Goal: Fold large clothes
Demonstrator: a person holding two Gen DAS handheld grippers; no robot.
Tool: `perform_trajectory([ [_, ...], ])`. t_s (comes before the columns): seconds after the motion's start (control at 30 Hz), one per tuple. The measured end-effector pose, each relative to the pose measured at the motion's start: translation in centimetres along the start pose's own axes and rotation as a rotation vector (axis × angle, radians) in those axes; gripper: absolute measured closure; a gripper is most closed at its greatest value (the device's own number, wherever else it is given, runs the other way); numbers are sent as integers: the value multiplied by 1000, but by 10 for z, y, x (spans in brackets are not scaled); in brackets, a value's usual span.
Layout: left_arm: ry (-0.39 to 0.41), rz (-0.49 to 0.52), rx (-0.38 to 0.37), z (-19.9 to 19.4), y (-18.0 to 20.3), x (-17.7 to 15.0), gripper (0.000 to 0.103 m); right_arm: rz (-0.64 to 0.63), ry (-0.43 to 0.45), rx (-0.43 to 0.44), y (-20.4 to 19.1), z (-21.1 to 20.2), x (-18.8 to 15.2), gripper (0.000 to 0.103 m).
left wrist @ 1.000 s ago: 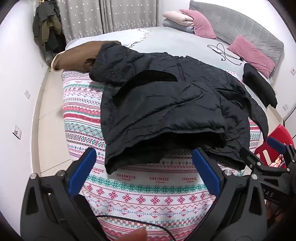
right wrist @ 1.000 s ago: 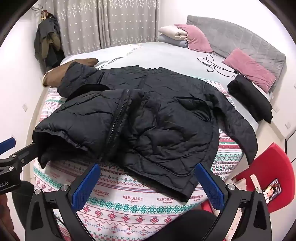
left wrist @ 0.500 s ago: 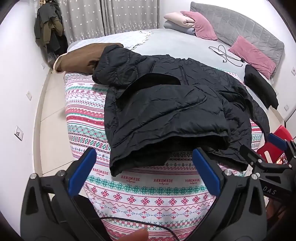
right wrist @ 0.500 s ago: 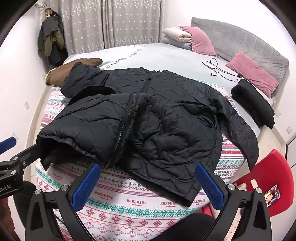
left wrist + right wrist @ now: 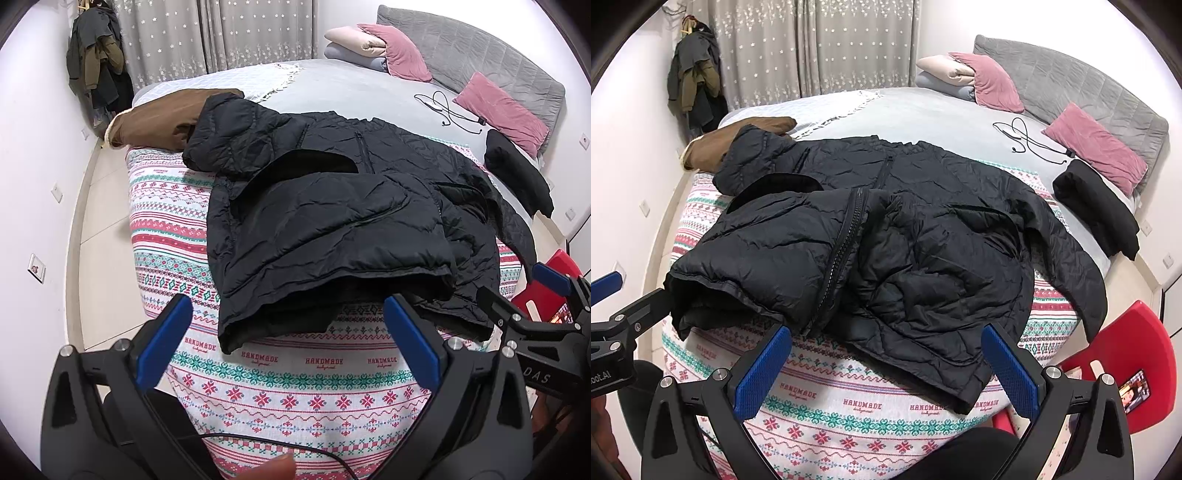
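left claw [image 5: 288,339] wide, empty, right claw [image 5: 886,363] likewise

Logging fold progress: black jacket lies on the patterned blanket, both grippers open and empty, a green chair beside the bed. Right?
Not quite: the chair is red, as the right wrist view shows. The black jacket, patterned blanket, open left gripper and right gripper are as stated.

The left hand-held gripper [image 5: 286,336] is built from a black plastic frame with two blue, finely textured pads [image 5: 162,341]. Silver screws are set at the finger joints. A thin black cable [image 5: 295,448] is seen below it. The right hand-held gripper [image 5: 884,365] has the same black frame, blue pads [image 5: 1010,371] and silver screws. White letters are printed on both frames.
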State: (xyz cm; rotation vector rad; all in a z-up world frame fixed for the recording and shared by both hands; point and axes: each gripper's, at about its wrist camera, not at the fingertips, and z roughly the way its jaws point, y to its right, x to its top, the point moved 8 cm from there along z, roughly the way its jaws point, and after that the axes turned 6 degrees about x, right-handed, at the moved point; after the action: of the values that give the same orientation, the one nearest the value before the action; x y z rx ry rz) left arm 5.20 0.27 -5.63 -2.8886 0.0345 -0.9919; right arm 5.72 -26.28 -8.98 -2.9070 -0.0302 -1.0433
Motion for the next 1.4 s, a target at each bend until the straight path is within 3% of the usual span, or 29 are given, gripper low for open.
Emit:
perform_trajectory([
  [1.4, 5, 1, -2, -1, -3, 2, 0, -7, -8, 6, -4, 5, -1, 0],
])
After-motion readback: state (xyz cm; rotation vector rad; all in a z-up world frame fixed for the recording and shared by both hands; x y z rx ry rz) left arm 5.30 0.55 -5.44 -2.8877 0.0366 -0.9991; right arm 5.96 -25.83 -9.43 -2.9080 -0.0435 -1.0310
